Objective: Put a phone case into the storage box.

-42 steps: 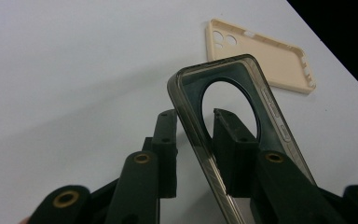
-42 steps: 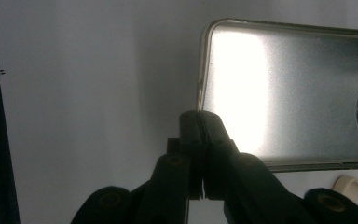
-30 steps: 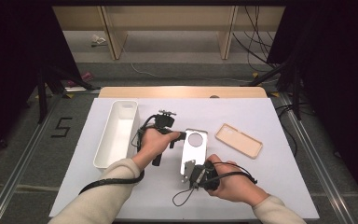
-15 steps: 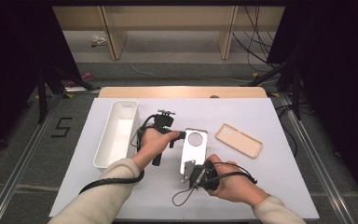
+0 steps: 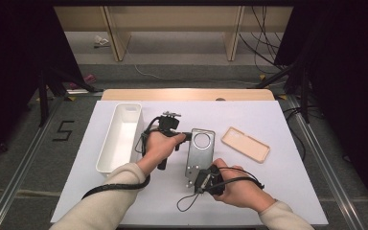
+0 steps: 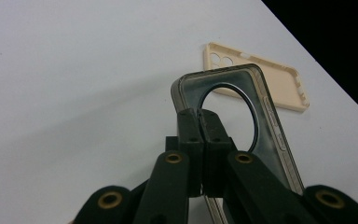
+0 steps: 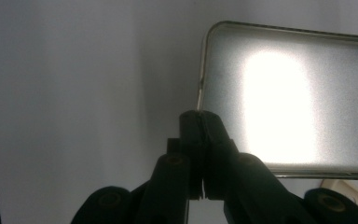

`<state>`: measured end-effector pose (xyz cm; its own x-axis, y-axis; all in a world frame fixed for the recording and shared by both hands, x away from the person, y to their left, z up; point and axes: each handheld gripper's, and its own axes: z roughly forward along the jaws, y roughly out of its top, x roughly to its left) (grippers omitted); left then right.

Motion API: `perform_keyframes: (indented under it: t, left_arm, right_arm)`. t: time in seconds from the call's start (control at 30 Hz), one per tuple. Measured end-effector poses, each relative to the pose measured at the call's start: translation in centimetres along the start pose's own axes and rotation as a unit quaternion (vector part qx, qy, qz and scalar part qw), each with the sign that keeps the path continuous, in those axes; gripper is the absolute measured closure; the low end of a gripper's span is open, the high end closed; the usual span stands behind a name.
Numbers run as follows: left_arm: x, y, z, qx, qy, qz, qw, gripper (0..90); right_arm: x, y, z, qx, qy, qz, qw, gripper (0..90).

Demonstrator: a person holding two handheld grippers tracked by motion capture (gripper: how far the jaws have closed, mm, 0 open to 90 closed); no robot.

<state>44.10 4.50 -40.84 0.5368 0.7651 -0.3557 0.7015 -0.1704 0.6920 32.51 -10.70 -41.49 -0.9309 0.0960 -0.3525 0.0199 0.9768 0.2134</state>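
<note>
a: where does the clear phone case (image 5: 199, 154) sit right now?

b: near the middle of the white surface (image 5: 278, 191), lying lengthwise, camera hole toward twelve o'clock. both claws have it. the left claw (image 5: 188, 136) is pinched tight on the top rim at about ten o'clock of the case, right beside the round hole. in the left gripper view that rim (image 6: 200, 98) sits squeezed between the shut jaws.

a: and the other one?

b: the right claw (image 5: 197, 179) is closed on the bottom corner, at about six o'clock. the right gripper view shows its jaws together on the thin edge of the case (image 7: 284, 102).

a: so how far along is it?

b: i'd say the grasp is done and the moving isn't. the case looks barely off the surface, if at all; i can't tell for sure. the white tray (image 5: 120, 139) at nine o'clock stands empty, and the tan phone case (image 5: 245, 143) lies untouched at three o'clock.

a: what's left?

b: probably lifting the case and carrying it somewhere, maybe to the tray, then the tan one.
</note>
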Motion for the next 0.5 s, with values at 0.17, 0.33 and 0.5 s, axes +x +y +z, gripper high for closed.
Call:
perform_keyframes:
  t: [0.17, 0.33, 0.5]
  left_arm:
    - [-0.3, 0.1, -0.2, -0.004, 0.002, 0.014, 0.9999, 88.8]
    - [-0.7, 0.3, -0.7, -0.028, -0.003, 0.018, 0.9995, 89.0]
    - [-1.2, 0.4, -1.1, -0.052, 0.000, 0.024, 0.9984, 89.1]
  right_arm:
    - [0.0, 0.0, 0.2, 0.002, -0.010, -0.010, 0.9999, 89.1]
    - [0.0, 0.0, 0.2, 0.008, -0.017, 0.000, 0.9998, 88.8]
    - [-0.2, 0.0, 0.3, 0.004, -0.034, -0.003, 0.9994, 88.2]
